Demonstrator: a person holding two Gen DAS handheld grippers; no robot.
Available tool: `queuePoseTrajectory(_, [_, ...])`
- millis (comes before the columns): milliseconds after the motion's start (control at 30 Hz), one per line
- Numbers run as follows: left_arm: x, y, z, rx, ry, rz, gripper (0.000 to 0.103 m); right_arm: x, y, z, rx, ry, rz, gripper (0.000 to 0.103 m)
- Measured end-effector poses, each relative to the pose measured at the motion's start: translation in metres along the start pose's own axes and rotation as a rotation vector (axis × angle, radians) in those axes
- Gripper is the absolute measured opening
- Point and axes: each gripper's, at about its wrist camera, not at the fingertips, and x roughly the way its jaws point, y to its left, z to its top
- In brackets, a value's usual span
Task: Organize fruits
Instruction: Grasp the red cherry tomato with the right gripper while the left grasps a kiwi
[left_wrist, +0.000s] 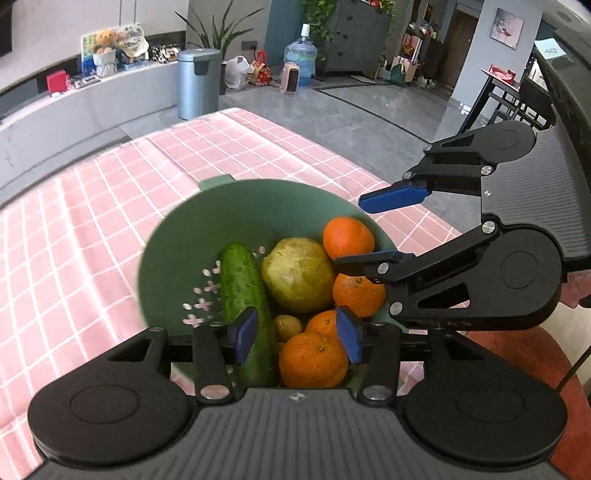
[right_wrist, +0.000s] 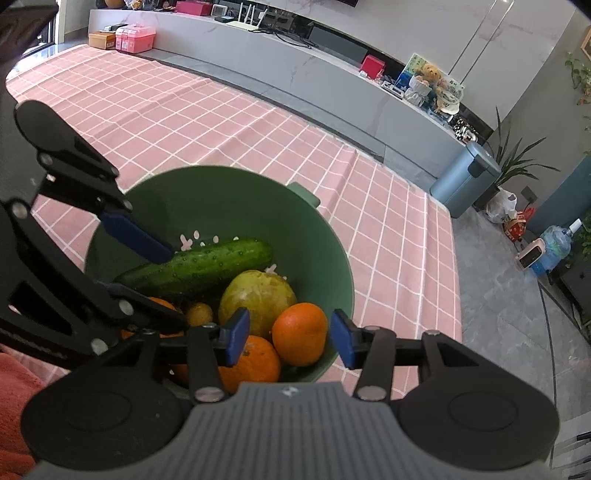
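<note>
Left wrist view: my left gripper (left_wrist: 301, 338) hangs half open over the green bowl (left_wrist: 177, 236), clasping nothing; the cucumber (left_wrist: 242, 284) lies under one pad, an orange (left_wrist: 314, 360) below the gap. My right gripper (right_wrist: 290, 339) gapes too, empty, an orange (right_wrist: 300, 334) between its pads, untouched. Fruit all sits inside the bowl on the pink checked cloth (left_wrist: 92, 221).

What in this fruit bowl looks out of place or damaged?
A cucumber lies among the oranges in the green bowl, which is odd for a fruit sort. The yellow-green fruit has pale scuffed patches on its skin. Nothing is spilled on the checked cloth.
</note>
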Motion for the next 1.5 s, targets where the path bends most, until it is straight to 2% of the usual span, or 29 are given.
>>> queuePoseTrajectory(333, [-0.042, 0.004, -0.004, 0.01, -0.054, 0.094, 0.06, -0.033, 0.016, 0.01, 0.065, -0.089, -0.034, 0.056])
queuePoseTrajectory(567, [-0.067, 0.011, -0.01, 0.032, -0.084, 0.134, 0.06, -0.049, 0.042, 0.02, 0.095, -0.154, 0.04, 0.056])
queuePoseTrajectory(833, [-0.078, 0.036, -0.024, -0.003, -0.092, 0.151, 0.06, -0.049, 0.07, 0.035, 0.046, -0.182, 0.096, 0.057])
queuePoseTrajectory(1067, [-0.078, 0.063, -0.039, -0.058, -0.099, 0.127, 0.06, -0.038, 0.086, 0.049, -0.034, -0.18, 0.135, 0.056])
queuePoseTrajectory(1267, [-0.073, 0.08, -0.051, -0.08, -0.107, 0.097, 0.06, -0.029, 0.097, 0.067, -0.156, -0.179, 0.149, 0.054])
queuePoseTrajectory(1433, [-0.067, 0.096, -0.062, -0.105, -0.108, 0.07, 0.06, -0.015, 0.104, 0.08, -0.282, -0.144, 0.159, 0.043])
queuePoseTrajectory(1500, [-0.064, 0.099, -0.066, -0.109, -0.105, 0.061, 0.06, -0.009, 0.105, 0.086, -0.321, -0.119, 0.17, 0.035])
